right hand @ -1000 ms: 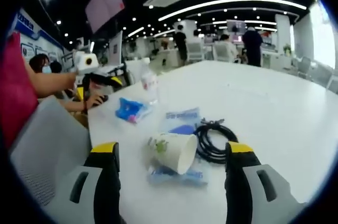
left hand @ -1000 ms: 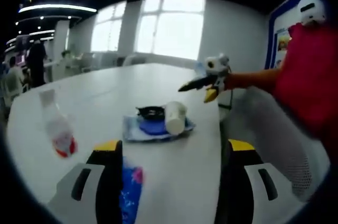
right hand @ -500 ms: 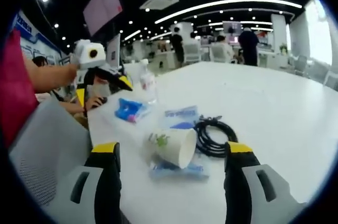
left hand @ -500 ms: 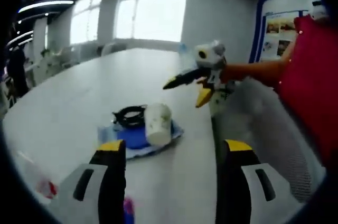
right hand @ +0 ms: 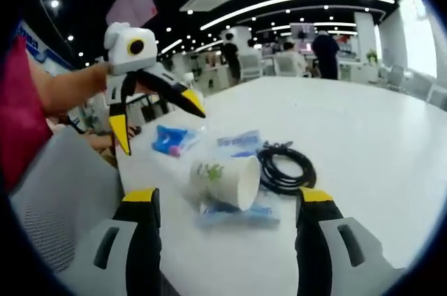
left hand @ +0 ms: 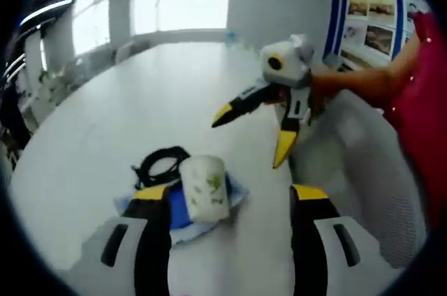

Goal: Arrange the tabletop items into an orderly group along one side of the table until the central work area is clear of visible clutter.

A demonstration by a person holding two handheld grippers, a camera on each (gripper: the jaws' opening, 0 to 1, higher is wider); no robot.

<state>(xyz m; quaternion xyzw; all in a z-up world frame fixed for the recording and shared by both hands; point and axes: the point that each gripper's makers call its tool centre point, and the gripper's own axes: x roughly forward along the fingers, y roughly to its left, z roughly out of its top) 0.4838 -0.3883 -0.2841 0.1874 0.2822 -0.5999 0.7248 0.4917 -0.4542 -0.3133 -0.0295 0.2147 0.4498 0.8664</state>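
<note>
A white paper cup [left hand: 204,186] [right hand: 225,181] lies on its side on a clear blue packet [left hand: 178,213] [right hand: 237,144]. A coiled black cable [left hand: 159,163] [right hand: 286,169] rests against that packet. Both grippers hover open over this pile from opposite sides. My left gripper [left hand: 230,195] has the cup just beyond its jaws and holds nothing; in the right gripper view it hangs spread wide [right hand: 157,120] above a small blue and pink packet [right hand: 170,140]. My right gripper [right hand: 227,197] frames the cup and is empty; in the left gripper view it hangs [left hand: 251,135] beyond the cup.
The round white table [left hand: 140,86] [right hand: 363,135] stretches far beyond the pile. A grey mesh chair [left hand: 363,163] [right hand: 49,198] stands at the table's near edge beside a person's red sleeve [left hand: 426,100]. Several people stand at distant tables [right hand: 325,48].
The left gripper has come closer to the cup pile; the bottle and the blue and pink packet have slid out of its view. Each gripper looms larger in the other's view. Both stay open.
</note>
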